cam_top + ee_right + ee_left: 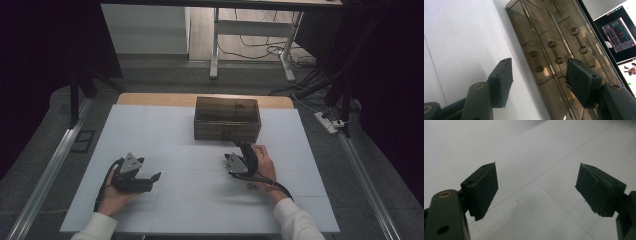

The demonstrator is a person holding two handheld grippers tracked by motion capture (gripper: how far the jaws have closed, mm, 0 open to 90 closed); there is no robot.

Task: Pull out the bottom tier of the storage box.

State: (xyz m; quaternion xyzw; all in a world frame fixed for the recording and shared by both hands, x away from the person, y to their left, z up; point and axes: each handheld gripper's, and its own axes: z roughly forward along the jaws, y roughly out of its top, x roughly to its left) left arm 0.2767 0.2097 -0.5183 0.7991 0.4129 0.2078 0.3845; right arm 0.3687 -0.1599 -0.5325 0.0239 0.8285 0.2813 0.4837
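A brown see-through drawer box [227, 119] stands at the far middle of the white table top [170, 145]. My right gripper [244, 149] is just in front of the box, pointing at it, held by a hand in a white sleeve. In the right gripper view the box [549, 40] shows its drawer fronts with small dumbbell-shaped handles [555, 52]; my right gripper [539, 75] is open, tilted, with nothing between its pads. My left gripper [152, 179] rests low at the near left, pointing right. In the left gripper view it [537, 186] is wide open over bare white surface.
A wooden strip [150, 99] edges the table's far side. Beyond it are grey floor, white desk legs [215, 45], cables and a power strip [327, 121]. Metal rails [50, 165] run along both sides. A lit monitor [619, 35] shows past the box.
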